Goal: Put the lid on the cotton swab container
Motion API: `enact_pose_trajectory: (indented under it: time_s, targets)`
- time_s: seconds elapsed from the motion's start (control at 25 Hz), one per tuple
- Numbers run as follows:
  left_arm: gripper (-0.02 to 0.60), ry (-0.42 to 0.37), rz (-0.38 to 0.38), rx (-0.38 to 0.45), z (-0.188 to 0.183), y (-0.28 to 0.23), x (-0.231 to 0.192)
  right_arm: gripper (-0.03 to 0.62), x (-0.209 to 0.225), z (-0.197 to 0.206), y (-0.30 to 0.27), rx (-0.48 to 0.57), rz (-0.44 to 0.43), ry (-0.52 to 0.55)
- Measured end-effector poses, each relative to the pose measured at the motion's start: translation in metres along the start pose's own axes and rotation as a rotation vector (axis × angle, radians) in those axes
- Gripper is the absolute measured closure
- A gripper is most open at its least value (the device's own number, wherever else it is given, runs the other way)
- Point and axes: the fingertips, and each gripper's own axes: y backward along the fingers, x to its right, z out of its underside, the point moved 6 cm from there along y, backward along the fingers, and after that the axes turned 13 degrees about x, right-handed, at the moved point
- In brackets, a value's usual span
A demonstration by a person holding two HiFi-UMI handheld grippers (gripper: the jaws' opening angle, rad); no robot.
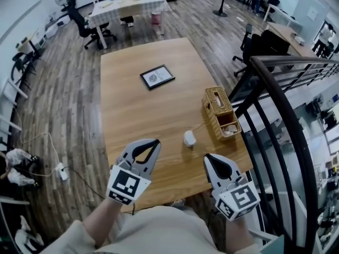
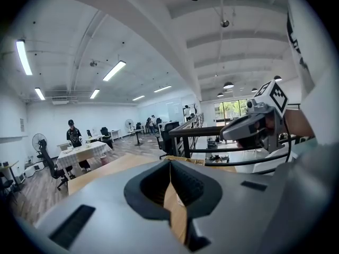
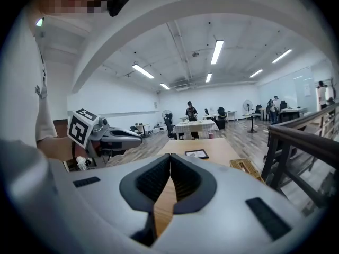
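Observation:
A small white container (image 1: 189, 138) stands on the wooden table (image 1: 137, 115) near its front edge; I cannot tell whether it has a lid on. My left gripper (image 1: 154, 142) hovers to its left and slightly nearer to me, jaws shut and empty. My right gripper (image 1: 208, 157) is held to its right and nearer, also shut with nothing in it. In the left gripper view the closed jaws (image 2: 170, 163) point over the table, with the right gripper (image 2: 249, 126) at the side. In the right gripper view the shut jaws (image 3: 170, 157) face along the table, with the left gripper (image 3: 114, 135) at the left.
A wicker basket (image 1: 221, 112) with white items inside sits at the table's right edge. A black-framed picture (image 1: 157, 76) lies further back. A dark metal railing (image 1: 286, 105) runs close on the right. Office chairs and another table (image 1: 127, 4) stand beyond.

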Motion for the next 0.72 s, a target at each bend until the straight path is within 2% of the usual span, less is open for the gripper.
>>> enact_pose_trajectory:
  time_s: [0.2, 0.44, 0.72]
  targets:
    - [0.558, -0.015, 0.004, 0.017, -0.013, 0.016, 0.011, 0.568, -0.023, -0.014, 0.014, 0.009, -0.04, 0.019]
    - [0.558, -0.035, -0.006, 0.023, -0.018, 0.031, 0.017, 0.568, -0.023, -0.012, 0.022, 0.038, -0.018, -0.019]
    - [0.558, -0.039, -0.024, 0.028, -0.018, 0.039, 0.014, 0.568, -0.024, -0.01, 0.023, 0.022, -0.003, -0.004]
